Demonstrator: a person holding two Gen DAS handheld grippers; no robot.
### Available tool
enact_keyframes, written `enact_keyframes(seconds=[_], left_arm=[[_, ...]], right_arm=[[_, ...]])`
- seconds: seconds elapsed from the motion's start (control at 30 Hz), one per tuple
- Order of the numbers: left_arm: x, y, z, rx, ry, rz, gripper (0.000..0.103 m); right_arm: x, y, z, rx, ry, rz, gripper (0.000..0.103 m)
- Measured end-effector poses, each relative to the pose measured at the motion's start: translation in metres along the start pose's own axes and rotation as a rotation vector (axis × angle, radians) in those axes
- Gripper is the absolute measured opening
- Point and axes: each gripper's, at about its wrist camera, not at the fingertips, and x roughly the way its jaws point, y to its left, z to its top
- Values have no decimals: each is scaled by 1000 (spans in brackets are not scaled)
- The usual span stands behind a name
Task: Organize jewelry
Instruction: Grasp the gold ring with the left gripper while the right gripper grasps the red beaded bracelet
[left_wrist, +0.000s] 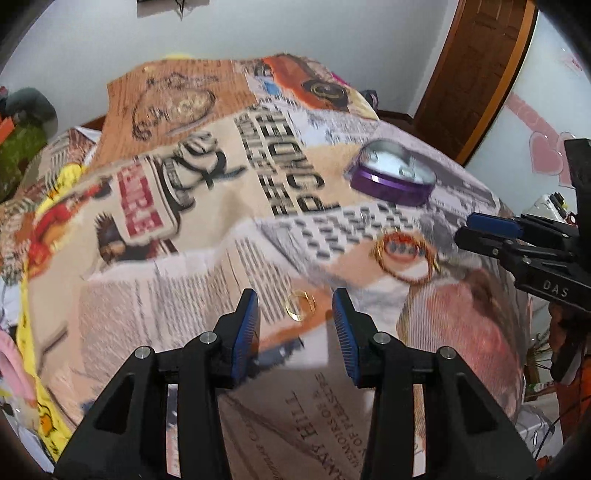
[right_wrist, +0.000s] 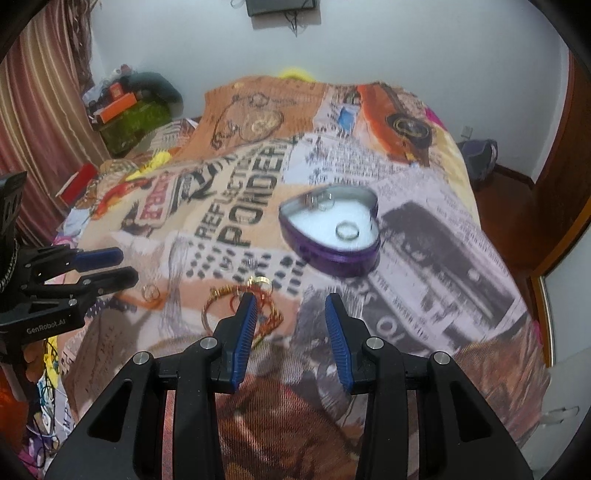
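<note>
across the bed, a printed blanket carries everything you're sorting. your left tongs are spread, hanging over a small gold ring that lies on the cloth between their tips. your right tongs are spread too and hold nothing. the purple heart tin sits open farther off, just right of the right tongs, with a silver ring inside. the gold bracelet lies near, between tin and gold ring.
</note>
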Motion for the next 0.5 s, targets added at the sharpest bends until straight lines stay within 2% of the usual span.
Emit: enact_keyframes(seconds=[0.1,0.3,0.5], left_arm=[[6,-1,-9,-12,19,-35,41],[10,1,-13,-48,7,-49,41],[15,-2,-17,-51,-18,-17,41]], right_arm=[[7,-2,-7,15,30,4,35],[12,-4,-13,25,53,14,35],[19,-3,-12,38,51,47,35]])
